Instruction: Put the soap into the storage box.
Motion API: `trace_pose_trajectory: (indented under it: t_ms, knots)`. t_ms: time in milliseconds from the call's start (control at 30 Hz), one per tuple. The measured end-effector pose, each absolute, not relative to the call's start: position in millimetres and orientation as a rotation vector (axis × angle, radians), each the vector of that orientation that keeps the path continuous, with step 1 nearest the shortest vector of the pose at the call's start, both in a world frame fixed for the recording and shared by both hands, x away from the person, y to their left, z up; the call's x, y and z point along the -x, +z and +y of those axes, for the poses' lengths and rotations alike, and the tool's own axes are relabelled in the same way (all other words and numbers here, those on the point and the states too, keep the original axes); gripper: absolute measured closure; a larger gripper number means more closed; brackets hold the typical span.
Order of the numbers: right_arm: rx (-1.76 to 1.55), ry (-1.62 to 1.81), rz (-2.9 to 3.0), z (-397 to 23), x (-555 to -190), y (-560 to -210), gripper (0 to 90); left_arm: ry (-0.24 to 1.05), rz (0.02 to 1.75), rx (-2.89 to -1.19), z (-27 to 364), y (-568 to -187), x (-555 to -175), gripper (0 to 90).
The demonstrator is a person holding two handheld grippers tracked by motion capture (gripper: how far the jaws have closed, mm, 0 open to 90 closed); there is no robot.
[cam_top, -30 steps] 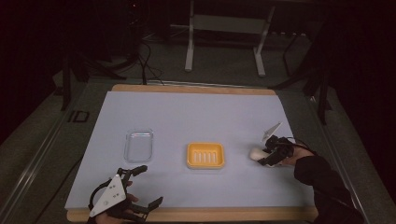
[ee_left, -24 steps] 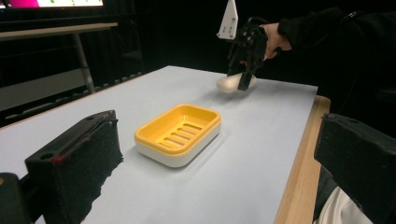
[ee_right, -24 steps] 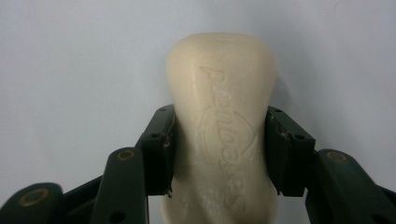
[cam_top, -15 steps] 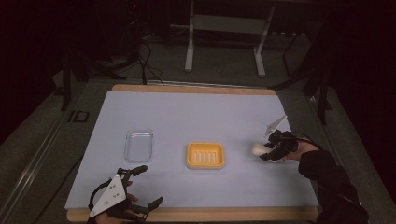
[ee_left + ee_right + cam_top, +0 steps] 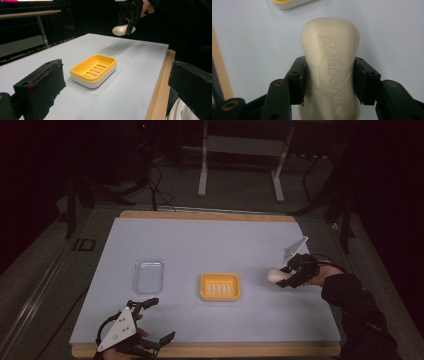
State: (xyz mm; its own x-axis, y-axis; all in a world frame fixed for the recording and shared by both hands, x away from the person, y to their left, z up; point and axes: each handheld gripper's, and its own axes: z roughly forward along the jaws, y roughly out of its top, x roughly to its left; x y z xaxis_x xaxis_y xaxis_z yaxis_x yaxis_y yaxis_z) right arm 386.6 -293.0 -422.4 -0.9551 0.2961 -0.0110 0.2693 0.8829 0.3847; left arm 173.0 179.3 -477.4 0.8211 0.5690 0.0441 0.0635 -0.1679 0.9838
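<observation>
A cream bar of soap with raised lettering sits between the two black pads of my right gripper, which is shut on it. In the high view that gripper holds the soap in the air above the right side of the table. A yellow soap dish with a slotted floor rests at the table's middle, to the left of the soap; the dish also lies ahead of the left gripper's jaws. My left gripper stands open near the front left edge with nothing between its jaws.
A clear plastic lid or tray lies left of the yellow dish. The pale blue mat covers a wooden table whose edge shows at the front. A metal stand and cables are on the floor behind.
My right gripper has risen off the mat with the soap in it. The left gripper, the dish and the clear tray have stayed where they were.
</observation>
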Motion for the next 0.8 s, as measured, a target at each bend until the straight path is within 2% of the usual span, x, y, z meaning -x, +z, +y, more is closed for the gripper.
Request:
trace_pose_trajectory:
  t_ms: [467, 800]
  knots:
    - [-0.176, 0.619, 2.984, -265.1, -384.5, -399.8, 49.5, 0.483, 0.497, -1.694, 180.2, -477.2, -172.6, 0.7]
    - [-0.061, 0.627, 3.013, -244.2, -384.7, -396.9, 49.5, 0.482, 0.494, -1.695, 180.1, -477.2, -172.5, 0.7]
